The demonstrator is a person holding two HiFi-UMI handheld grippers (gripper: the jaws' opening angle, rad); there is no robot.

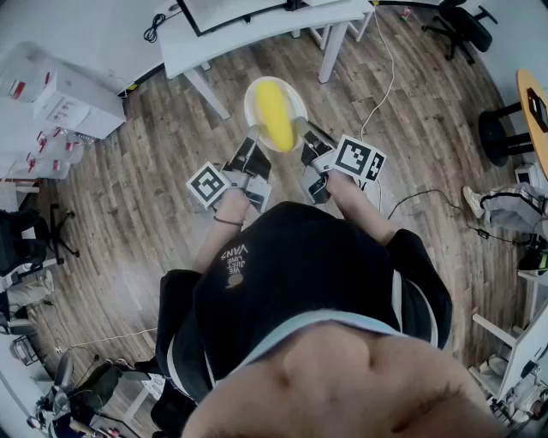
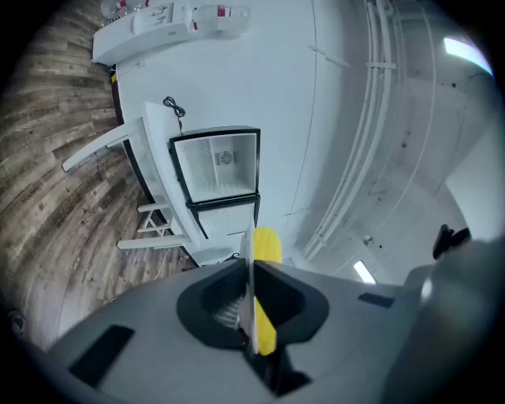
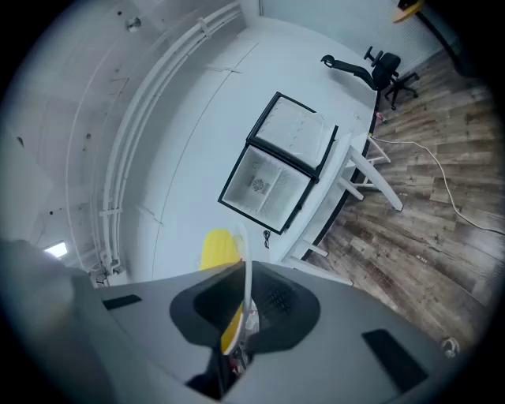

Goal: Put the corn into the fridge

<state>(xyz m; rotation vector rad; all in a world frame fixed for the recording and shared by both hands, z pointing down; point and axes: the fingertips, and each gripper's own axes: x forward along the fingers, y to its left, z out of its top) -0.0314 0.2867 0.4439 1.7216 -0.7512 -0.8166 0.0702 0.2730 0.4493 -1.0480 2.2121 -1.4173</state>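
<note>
A yellow corn cob point(image 1: 274, 115) lies on a white plate point(image 1: 254, 92) that I hold in the air over the wooden floor. My left gripper point(image 1: 251, 137) is shut on the plate's left rim and my right gripper point(image 1: 301, 134) on its right rim. The left gripper view has the plate point(image 2: 252, 237) edge-on between the shut jaws of the left gripper point(image 2: 251, 272), with the corn point(image 2: 267, 246) beside it. In the right gripper view the plate's rim point(image 3: 247, 260) sits in the right gripper point(image 3: 246, 304), the corn point(image 3: 218, 247) behind it. The small fridge point(image 2: 217, 170) stands open on a white table point(image 1: 257, 34) ahead.
White storage boxes point(image 1: 68, 98) stand at the left. A cable point(image 1: 385, 77) runs across the floor to the right of the table. A black office chair point(image 1: 462, 26) and a black stool point(image 1: 501, 128) by a round table point(image 1: 535, 94) are at the right.
</note>
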